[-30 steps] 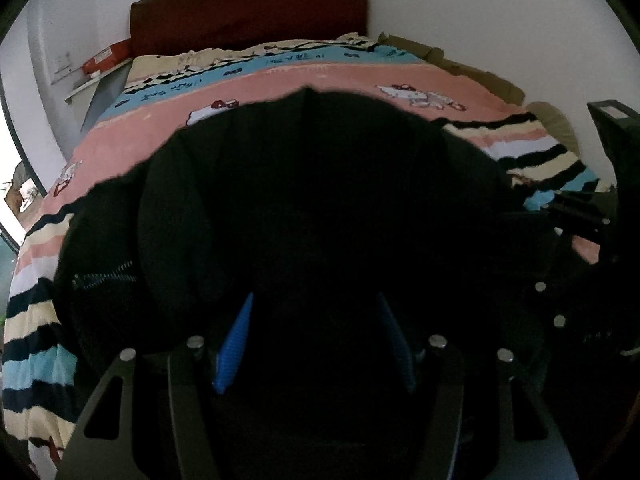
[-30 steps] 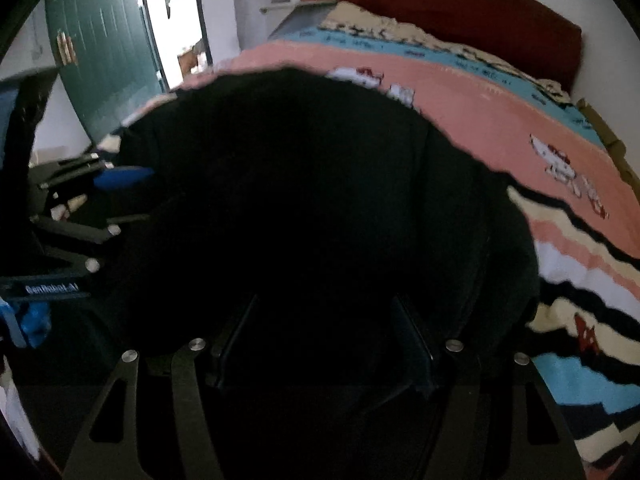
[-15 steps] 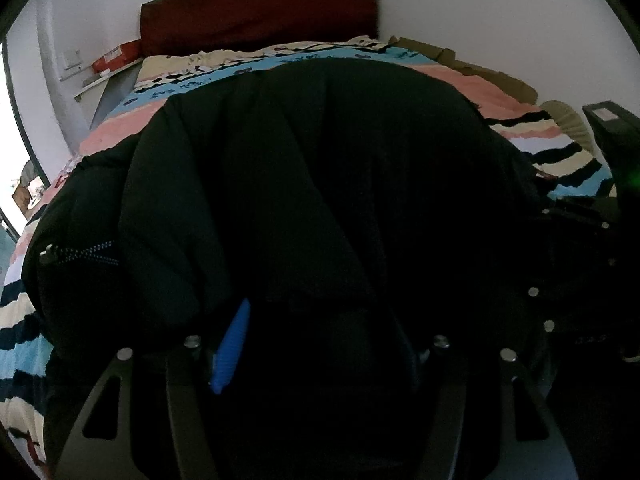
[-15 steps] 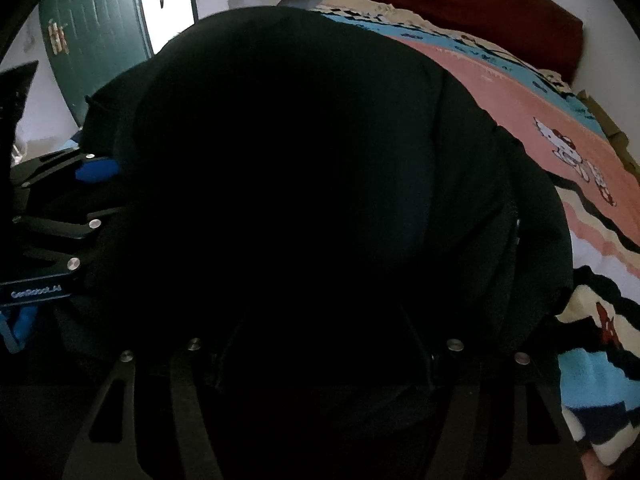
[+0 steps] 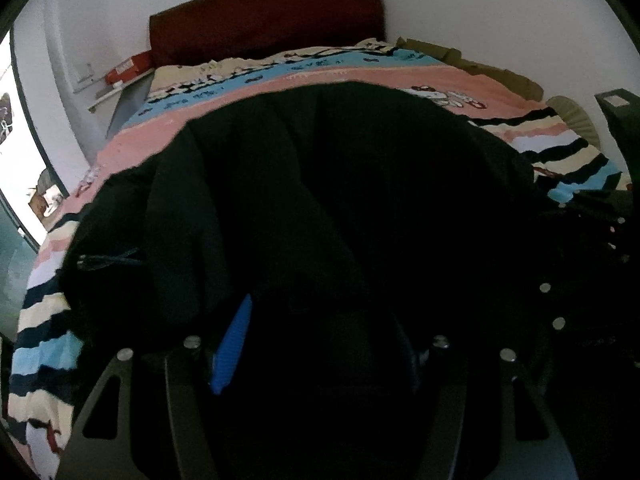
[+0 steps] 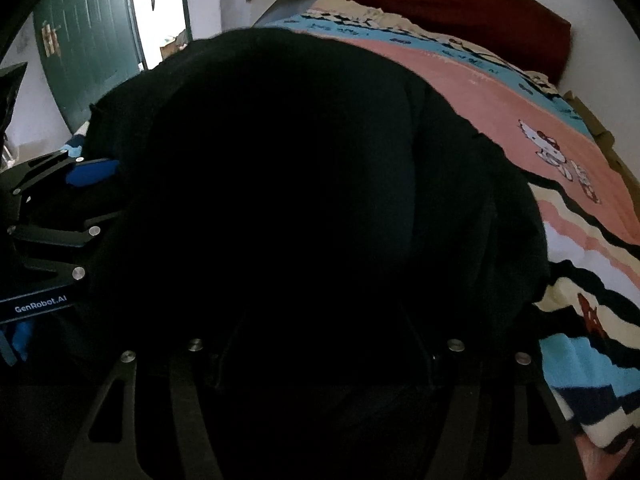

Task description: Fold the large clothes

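Bedroom, low light; bed with striped cartoon blanket (image 5: 460, 76) takes most of both views.

Near: left gripper (image 5: 320, 344) has the black jacket (image 5: 340, 200) bunched between its fingers. Blue pad of one finger (image 5: 234, 344) shows at the cloth edge, the other finger is buried in fabric. Fingers sit apart with a thick wad of jacket between them, looks like a grip on the hem, though contact on the hidden side can't be confirmed.

Right gripper (image 6: 320, 344): fingers fully covered by the jacket (image 6: 300, 180), too dark to tell whether they're apart or clamped.

Left gripper also shows at the left edge of the right wrist view (image 6: 88, 172), blue pad touching the jacket.

Mid: jacket mounded up in front of both cameras, draped over the near end of the bed. Zipper (image 5: 108, 260) visible on its left side.

Far: bare blanket beyond the jacket up to the dark red headboard (image 5: 264, 16). Blanket runs close to the wall on the right; green door (image 6: 88, 40) and bright doorway on the left, shelf with red box (image 5: 128, 68) beside the headboard.
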Demonstrator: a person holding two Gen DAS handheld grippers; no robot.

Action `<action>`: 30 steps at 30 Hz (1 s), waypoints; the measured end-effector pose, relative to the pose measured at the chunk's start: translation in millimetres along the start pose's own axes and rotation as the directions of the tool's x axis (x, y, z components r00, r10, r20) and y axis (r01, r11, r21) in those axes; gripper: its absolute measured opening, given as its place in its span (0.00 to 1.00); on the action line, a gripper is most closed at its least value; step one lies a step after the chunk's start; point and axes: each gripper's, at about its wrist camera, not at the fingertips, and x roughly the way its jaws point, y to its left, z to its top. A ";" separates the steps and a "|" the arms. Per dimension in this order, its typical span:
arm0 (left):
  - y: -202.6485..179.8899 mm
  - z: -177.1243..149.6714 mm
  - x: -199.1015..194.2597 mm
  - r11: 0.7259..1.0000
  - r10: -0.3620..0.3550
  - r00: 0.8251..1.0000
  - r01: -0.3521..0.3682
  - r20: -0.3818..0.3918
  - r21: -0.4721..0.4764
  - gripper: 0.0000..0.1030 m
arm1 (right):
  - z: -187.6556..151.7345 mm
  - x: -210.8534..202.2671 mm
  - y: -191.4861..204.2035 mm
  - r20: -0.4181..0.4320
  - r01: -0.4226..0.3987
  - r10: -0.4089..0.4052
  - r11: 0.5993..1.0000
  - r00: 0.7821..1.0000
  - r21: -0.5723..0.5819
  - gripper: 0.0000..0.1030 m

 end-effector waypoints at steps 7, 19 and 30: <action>-4.4 -6.7 -37.3 0.999 0.044 0.998 -0.043 0.048 -0.013 0.60 | -9.6 -28.4 1.7 0.053 -0.013 0.011 0.999 0.999 0.044 0.70; -5.3 -41.1 -136.8 0.986 0.162 0.981 -0.157 0.106 -0.054 0.60 | -44.6 -100.3 7.0 0.127 -0.008 -0.004 0.995 0.992 0.095 0.75; -6.3 -78.4 -229.0 0.968 0.233 0.961 -0.214 0.148 -0.134 0.61 | -99.7 -171.9 19.1 0.190 -0.013 -0.010 0.993 0.982 0.121 0.82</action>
